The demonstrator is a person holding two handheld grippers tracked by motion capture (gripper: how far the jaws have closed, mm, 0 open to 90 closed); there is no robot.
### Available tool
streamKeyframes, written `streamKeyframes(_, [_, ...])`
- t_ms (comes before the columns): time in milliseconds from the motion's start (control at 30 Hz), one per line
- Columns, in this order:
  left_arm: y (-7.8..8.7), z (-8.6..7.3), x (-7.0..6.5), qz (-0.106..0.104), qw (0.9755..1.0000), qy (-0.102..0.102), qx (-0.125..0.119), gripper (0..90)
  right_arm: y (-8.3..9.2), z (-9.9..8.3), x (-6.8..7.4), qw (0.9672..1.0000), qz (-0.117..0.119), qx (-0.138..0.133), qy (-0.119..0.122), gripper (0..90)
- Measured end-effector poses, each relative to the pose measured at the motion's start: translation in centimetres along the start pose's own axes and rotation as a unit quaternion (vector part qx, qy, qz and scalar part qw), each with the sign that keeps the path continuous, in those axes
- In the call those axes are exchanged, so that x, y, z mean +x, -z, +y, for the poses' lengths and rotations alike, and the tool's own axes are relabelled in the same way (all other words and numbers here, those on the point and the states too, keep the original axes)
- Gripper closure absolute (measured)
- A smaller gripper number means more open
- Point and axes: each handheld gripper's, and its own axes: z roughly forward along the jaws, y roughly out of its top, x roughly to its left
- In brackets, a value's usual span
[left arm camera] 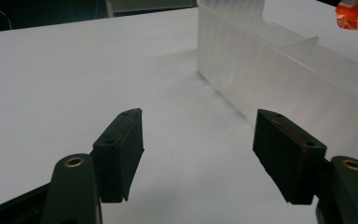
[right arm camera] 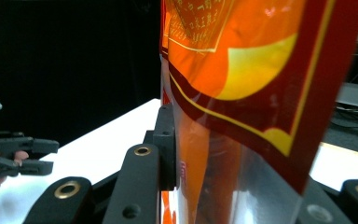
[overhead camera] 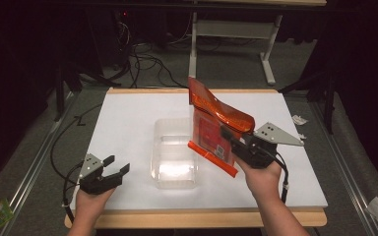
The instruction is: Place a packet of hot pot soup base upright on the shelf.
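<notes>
Two grippers are working over the white table point(overhead camera: 128, 123) in the high view. The right gripper point(overhead camera: 228, 135) is clamping an orange snack pouch point(overhead camera: 211, 123) and holding it upright in the air, just right of the clear plastic container point(overhead camera: 174, 152); the carrying step looks to be in hand, and the next move probably calls for swinging the pouch over the container and lowering it inside. The left gripper point(overhead camera: 116, 165) is waiting left of the container, jaws apart and holding nothing.

In the left gripper view, the left gripper point(left arm camera: 198, 140) is standing open over bare table, the container point(left arm camera: 279, 70) lying ahead and to its right; the pouch point(left arm camera: 356, 13) is cut off at the corner.

In the right gripper view, the pouch point(right arm camera: 242, 70) is sitting between the jaws, hiding the right one; its print is too blurred to read. The left gripper point(right arm camera: 46, 156) is showing far off.
</notes>
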Motion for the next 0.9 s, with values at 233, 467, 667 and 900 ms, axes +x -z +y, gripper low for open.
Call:
streamKeyframes(233, [0.0, 0.0, 0.2, 0.001, 1.0, 0.0, 0.001, 34.0, -2.4, 0.4, 1.8, 0.9999, 0.012, -0.003, -0.001, 72.2])
streamKeyframes(467, [0.4, 0.0, 0.3, 0.002, 1.0, -0.001, -0.002, 34.0, -4.4, 0.4, 3.6, 0.9998, 0.019, -0.002, 0.009, 72.2])
streamKeyframes(667, [0.3, -0.1, 0.6, 0.003, 1.0, 0.003, -0.001, 34.0, -5.7, 0.1, 4.7, 0.9997, 0.021, -0.002, 0.008, 72.2])
streamKeyframes(900, [0.5, -0.1, 0.5, 0.004, 1.0, 0.002, -0.006, 34.1, -6.9, -0.3, 5.4, 0.9997, 0.024, 0.001, 0.0, 72.2])
